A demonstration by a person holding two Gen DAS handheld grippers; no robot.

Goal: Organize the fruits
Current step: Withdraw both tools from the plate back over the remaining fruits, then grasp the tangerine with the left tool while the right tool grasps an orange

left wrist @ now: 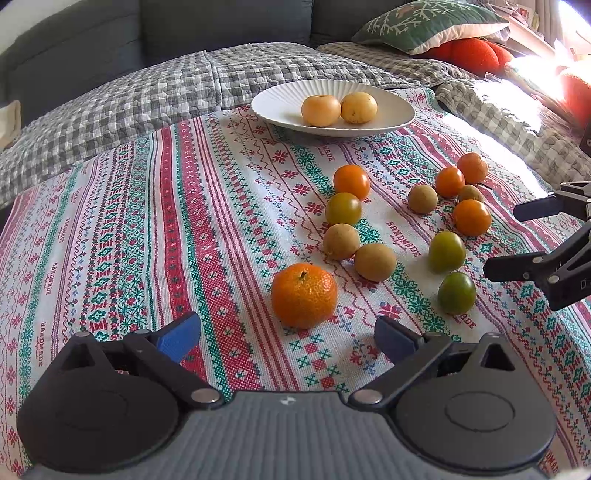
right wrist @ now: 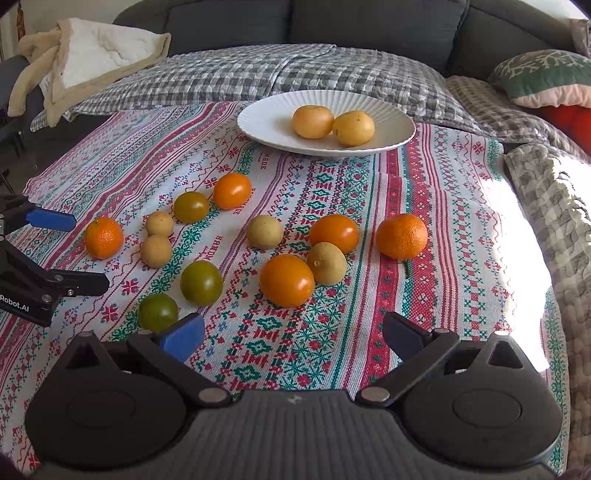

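A white ribbed plate (left wrist: 280, 98) (right wrist: 266, 122) at the far side of the patterned cloth holds two yellow fruits (left wrist: 320, 110) (right wrist: 312, 121). Several orange, green and brown small fruits lie loose on the cloth. A mandarin (left wrist: 304, 295) (right wrist: 103, 237) lies just ahead of my open, empty left gripper (left wrist: 288, 336). My right gripper (right wrist: 291, 338) is open and empty, with an orange tomato (right wrist: 287, 280) ahead of it and a green tomato (right wrist: 158, 312) (left wrist: 456, 293) by its left finger. A second mandarin (right wrist: 401, 236) lies to the right. Each gripper shows at the edge of the other's view, the left one (right wrist: 79, 253) and the right one (left wrist: 517, 240).
The cloth (left wrist: 147, 221) covers a checked quilt (left wrist: 129, 99) on a grey sofa. A green cushion (left wrist: 424, 22) and orange cushion (left wrist: 472, 53) sit back right. A cream blanket (right wrist: 92, 59) lies back left. Strong sunlight falls on the right edge.
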